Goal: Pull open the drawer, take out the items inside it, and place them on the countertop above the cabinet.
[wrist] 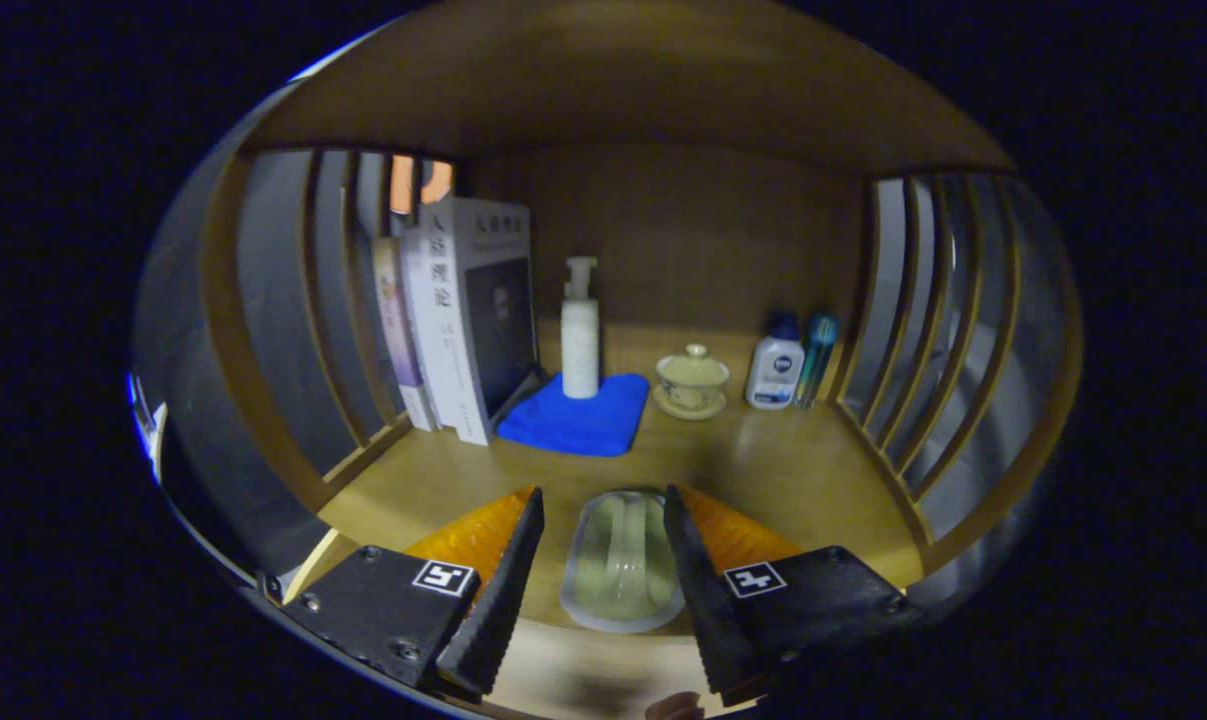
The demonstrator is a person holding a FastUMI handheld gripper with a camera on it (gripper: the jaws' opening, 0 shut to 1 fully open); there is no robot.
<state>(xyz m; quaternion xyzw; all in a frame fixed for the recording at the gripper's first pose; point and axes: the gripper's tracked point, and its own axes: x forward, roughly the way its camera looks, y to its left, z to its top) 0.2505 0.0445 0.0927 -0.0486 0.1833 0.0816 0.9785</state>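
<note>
Here we see the gripper (603,560) released, its fingers spread on either side of a pale green translucent plastic packet (623,565) lying flat at the front edge of the wooden tabletop (793,470), neither finger pressing it. Beyond, near the back edge, a white pump bottle (580,340) stands on a blue folded cloth (575,417).

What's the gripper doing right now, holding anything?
Gripper: open, fingers apart on either side of a pale green packet on the countertop; not pressing it.

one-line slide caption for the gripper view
Open gripper fingers flank a pale green container on the wooden countertop.
</note>
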